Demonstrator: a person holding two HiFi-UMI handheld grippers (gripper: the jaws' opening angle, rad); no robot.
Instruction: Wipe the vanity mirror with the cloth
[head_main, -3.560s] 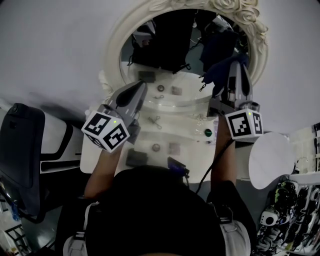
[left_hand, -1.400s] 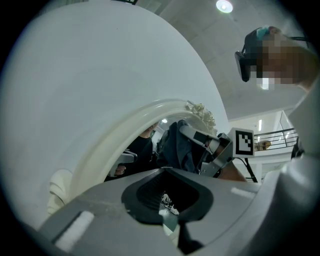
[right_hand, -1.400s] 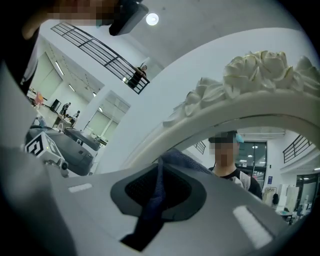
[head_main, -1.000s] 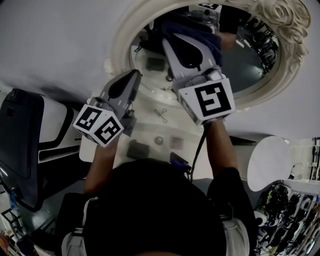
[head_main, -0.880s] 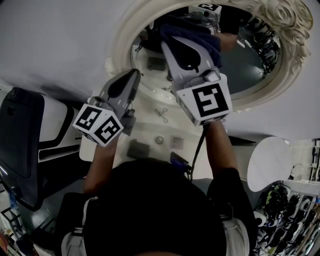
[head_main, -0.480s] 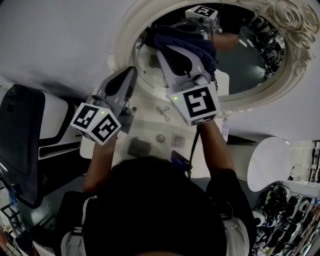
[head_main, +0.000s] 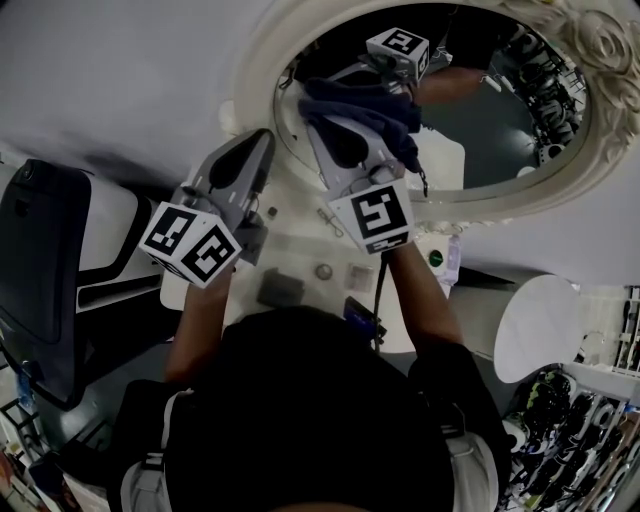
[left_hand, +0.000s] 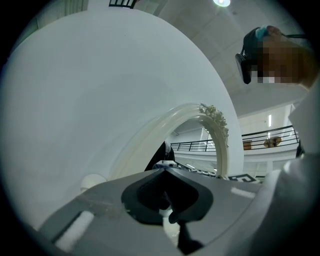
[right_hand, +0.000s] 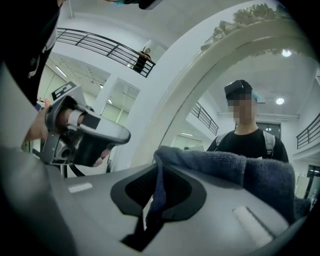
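The oval vanity mirror (head_main: 500, 120) has an ornate cream frame (head_main: 252, 88) and fills the top of the head view. My right gripper (head_main: 322, 118) is shut on a dark blue cloth (head_main: 368, 102), and the cloth lies against the left part of the glass. In the right gripper view the cloth (right_hand: 220, 164) drapes over the shut right gripper (right_hand: 156, 167), beside the frame (right_hand: 200, 80). My left gripper (head_main: 262, 140) points at the frame's lower left edge, shut and holding nothing. The left gripper (left_hand: 164, 169) sees the frame (left_hand: 216, 120) edge-on.
Below the mirror a white vanity top (head_main: 300, 250) carries a grey box (head_main: 280, 288), a round piece (head_main: 323, 270), a clip (head_main: 328, 222) and a green-capped bottle (head_main: 436, 258). A black chair (head_main: 40, 260) stands at left, a white round panel (head_main: 540, 325) at right.
My right gripper has carried the cloth from the mirror's right side leftward across the glass to its left part. The left gripper has barely moved.
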